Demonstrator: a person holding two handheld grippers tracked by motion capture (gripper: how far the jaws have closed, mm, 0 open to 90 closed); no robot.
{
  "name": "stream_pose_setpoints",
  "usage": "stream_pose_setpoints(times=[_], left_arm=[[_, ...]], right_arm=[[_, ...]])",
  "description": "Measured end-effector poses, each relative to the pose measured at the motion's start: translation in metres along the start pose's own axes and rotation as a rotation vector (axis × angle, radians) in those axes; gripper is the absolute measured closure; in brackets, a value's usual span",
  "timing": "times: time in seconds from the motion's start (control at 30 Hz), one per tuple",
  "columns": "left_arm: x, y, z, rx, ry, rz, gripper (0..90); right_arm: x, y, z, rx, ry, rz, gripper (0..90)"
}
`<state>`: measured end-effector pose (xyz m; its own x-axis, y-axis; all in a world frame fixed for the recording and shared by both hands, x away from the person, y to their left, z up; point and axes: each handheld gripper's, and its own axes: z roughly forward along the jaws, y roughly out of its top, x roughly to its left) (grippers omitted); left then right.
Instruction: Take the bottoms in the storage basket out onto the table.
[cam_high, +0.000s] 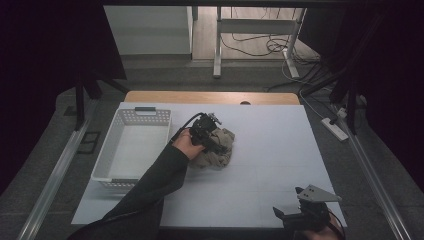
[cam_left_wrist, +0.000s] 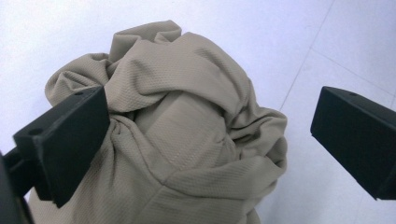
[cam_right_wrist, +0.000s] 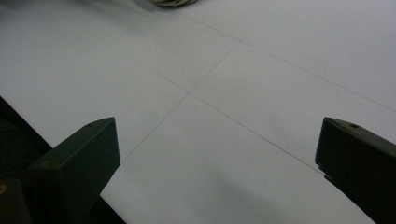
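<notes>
A crumpled beige cloth (cam_high: 221, 154) lies in a heap near the middle of the white table (cam_high: 275, 150). My left gripper (cam_high: 215, 141), held by a hand in a dark sleeve, hovers right over the heap. In the left gripper view the beige cloth (cam_left_wrist: 187, 140) bulges up between the jaws, and the left gripper (cam_left_wrist: 210, 135) is open wide, its left jaw touching the fabric. My right gripper (cam_high: 287, 215) rests low at the table's front right edge. In its own view the right gripper (cam_right_wrist: 217, 158) stands open over bare tabletop.
A white plastic basket (cam_high: 108, 150) with nothing in it stands on the left of the table, close to the cloth. Beyond the far wooden edge (cam_high: 210, 97) are desk legs and cables on the floor. Metal rails run along both sides.
</notes>
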<state>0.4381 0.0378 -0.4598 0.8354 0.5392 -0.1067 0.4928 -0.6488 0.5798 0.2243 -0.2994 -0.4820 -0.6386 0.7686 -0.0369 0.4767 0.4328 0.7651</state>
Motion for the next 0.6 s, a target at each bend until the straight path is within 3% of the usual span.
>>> stream_pose_setpoints(times=[0.3,0.6], left_arm=[[-0.005,0.001,-0.009,-0.021,-0.013,0.018,0.0],[-0.003,-0.003,-0.022,-0.051,-0.02,0.016,0.0]], right_arm=[[0.0,0.0,0.0,0.001,0.001,0.002,0.5],[0.0,0.0,0.0,0.002,0.001,0.003,0.5]])
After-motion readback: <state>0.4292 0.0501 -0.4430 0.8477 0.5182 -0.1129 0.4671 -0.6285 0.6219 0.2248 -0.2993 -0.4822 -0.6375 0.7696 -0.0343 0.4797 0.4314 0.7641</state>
